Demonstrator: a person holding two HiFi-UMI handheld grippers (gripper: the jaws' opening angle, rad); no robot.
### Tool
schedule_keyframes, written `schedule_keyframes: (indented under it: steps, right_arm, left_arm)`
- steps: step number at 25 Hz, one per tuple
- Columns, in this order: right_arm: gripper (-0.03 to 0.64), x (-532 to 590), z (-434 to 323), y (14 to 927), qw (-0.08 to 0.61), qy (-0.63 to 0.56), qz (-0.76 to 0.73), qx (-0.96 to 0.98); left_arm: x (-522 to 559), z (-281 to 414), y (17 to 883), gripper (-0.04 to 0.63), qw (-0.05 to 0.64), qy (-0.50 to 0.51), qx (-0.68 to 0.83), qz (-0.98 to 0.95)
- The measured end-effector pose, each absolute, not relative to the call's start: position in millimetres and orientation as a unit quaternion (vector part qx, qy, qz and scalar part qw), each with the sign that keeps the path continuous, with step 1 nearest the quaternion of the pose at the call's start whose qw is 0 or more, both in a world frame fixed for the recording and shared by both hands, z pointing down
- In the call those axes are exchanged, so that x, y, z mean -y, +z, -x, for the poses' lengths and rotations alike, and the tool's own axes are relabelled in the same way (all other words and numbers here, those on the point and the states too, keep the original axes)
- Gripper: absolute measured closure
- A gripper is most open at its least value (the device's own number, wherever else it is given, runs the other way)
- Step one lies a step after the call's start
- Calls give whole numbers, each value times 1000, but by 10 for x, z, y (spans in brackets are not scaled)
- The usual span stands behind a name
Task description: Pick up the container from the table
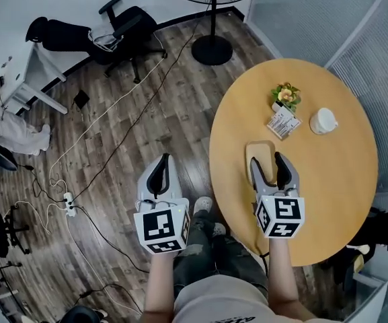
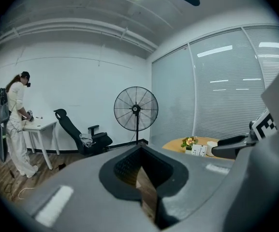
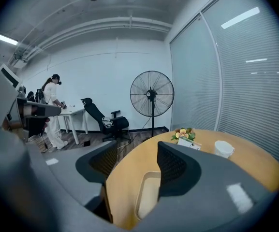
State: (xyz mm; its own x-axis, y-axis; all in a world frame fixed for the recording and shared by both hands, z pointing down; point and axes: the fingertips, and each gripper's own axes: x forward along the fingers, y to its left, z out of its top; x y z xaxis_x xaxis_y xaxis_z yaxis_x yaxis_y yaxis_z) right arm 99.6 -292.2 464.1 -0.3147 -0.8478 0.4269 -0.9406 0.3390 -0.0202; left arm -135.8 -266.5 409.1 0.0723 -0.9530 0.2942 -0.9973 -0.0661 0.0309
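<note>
While its view shows right gripper (image 3: 135, 151) jaws wide over the container (image 3: 147, 199), left gripper (image 2: 140, 151) jaws meet.

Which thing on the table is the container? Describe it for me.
On the round wooden table, look by the right gripper. The container is the shallow tan tray lying flat there, unlike the white cup and flowers farther back.

1. No word, number or brand could be read in any view.
2. The small card (image 1: 283, 122) on the table (image 1: 328, 180) carried print too fine to make out.
3. The left cube (image 1: 161, 228) and the right cube (image 1: 280, 216) bore only black-and-white square markers, no letters.
4. Print on the person's shirt (image 1: 227, 301) was cut off and illegible.
</note>
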Motion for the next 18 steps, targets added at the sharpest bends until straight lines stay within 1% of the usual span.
schedule_keyframes:
  steps: [9, 18]
  right_arm:
    - [344, 2963, -1013, 5220, 222, 183, -562, 775]
    - [354, 2825, -1059, 5706, 269, 223, -560, 751]
  left_arm:
    - [2992, 1234, 4544, 595, 147, 131, 633, -748]
    - [3027, 1130, 5017, 595, 190, 163, 605, -756]
